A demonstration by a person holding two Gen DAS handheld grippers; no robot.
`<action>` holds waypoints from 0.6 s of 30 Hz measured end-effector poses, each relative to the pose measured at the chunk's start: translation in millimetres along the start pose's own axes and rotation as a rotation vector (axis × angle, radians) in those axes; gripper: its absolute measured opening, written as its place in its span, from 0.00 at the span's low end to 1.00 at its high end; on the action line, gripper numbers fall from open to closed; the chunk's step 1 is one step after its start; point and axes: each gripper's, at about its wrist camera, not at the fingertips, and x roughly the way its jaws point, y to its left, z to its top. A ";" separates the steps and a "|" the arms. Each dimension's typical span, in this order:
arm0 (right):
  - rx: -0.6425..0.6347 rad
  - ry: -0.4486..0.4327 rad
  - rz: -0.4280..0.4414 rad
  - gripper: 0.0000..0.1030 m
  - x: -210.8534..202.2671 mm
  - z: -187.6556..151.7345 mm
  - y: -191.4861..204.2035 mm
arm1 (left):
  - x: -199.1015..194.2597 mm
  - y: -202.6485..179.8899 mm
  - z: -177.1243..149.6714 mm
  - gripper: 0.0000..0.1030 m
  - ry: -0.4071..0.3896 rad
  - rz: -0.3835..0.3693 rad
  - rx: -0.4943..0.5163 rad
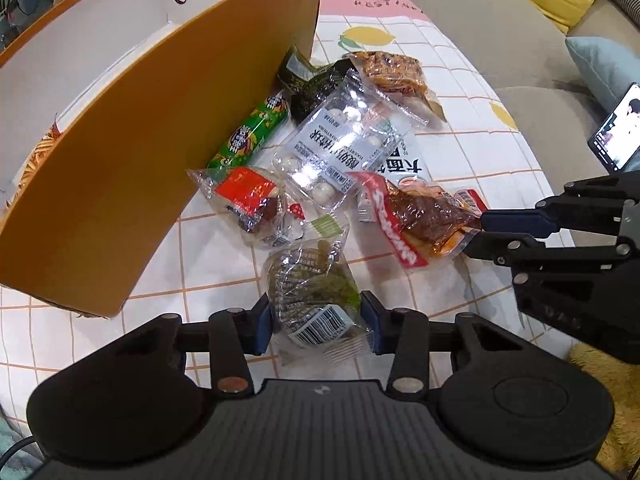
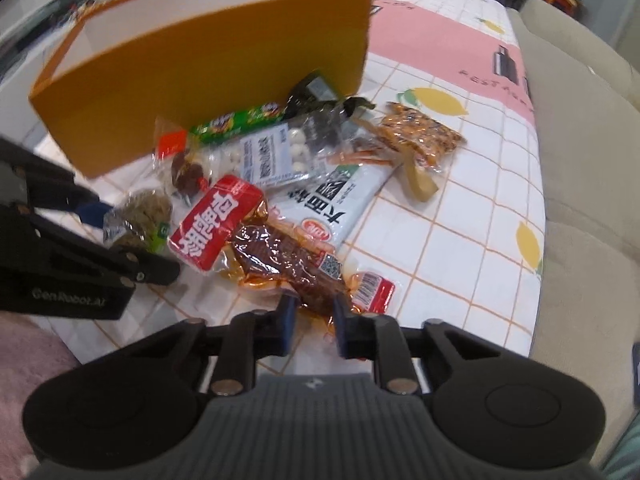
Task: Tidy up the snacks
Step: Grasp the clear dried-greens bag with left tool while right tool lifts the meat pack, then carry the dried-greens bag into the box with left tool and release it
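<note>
From the left wrist, the left hand-held gripper [image 1: 318, 326] is spread partway, its blue pads either side of a clear packet of green snack [image 1: 310, 294] lying on the surface [image 1: 460, 80]; whether they press it I cannot tell. The orange box [image 1: 132, 160] stands ahead to its left.

From the right wrist, the right hand-held gripper [image 2: 312, 322] is nearly closed, pinching the near end of a red packet of brown meat [image 2: 276, 256]. The other snacks lie just beyond.
</note>
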 end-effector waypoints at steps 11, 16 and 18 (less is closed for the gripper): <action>0.212 -0.051 0.081 0.00 -29.3 5.8 -16.7 | -24.4 -3.8 4.0 0.48 -0.077 -0.048 -0.026; 0.281 -0.060 0.106 0.00 -31.6 5.2 -25.8 | -32.3 -2.4 7.6 0.47 -0.102 -0.056 -0.048; 0.315 -0.076 0.131 0.00 -36.1 6.5 -30.2 | -37.8 -1.0 9.7 0.47 -0.118 -0.070 -0.066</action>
